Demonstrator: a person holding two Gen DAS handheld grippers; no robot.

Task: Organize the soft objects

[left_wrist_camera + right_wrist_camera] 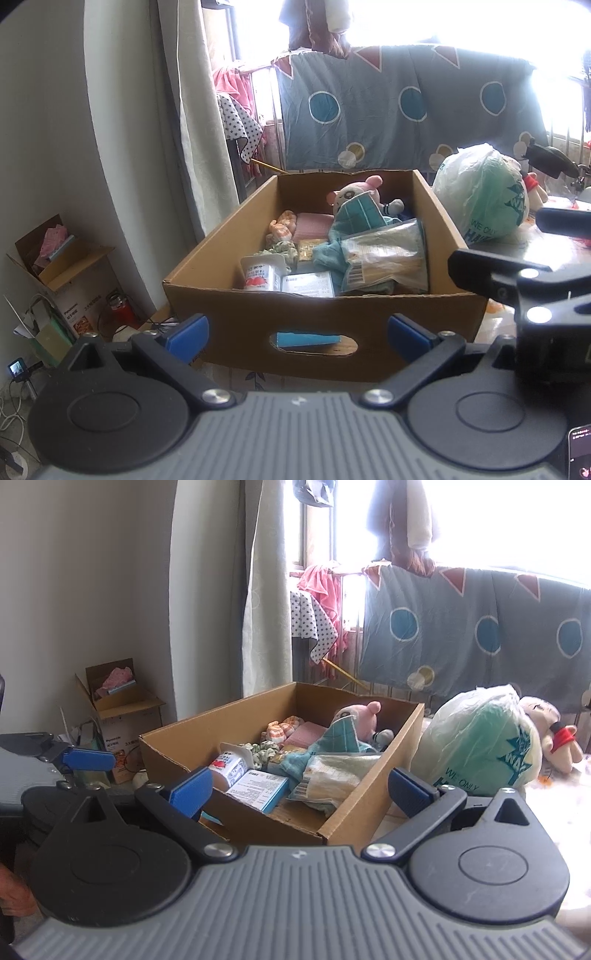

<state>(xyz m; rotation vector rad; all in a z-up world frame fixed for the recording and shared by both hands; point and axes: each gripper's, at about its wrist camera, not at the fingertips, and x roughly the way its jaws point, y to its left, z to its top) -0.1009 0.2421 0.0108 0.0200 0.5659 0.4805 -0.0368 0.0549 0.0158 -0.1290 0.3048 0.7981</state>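
Note:
A brown cardboard box (229,306) stands ahead, also in the right wrist view (362,805). It holds a pink-eared plush toy (354,194), a teal cloth (354,221), a pink pad (314,225), an orange-white sock (282,223), a scrunchie (284,249), a clear plastic packet (388,258), a small carton (258,275) and a flat box (308,284). My left gripper (299,336) is open and empty just before the box's near wall. My right gripper (301,792) is open and empty over the box's near corner.
A bulging plastic bag with green print (480,742) lies right of the box, with a doll (554,731) behind it. A patterned quilt (406,107) hangs on a rack by the window. A small open carton (118,701) sits on the floor at left. A curtain (266,590) hangs behind.

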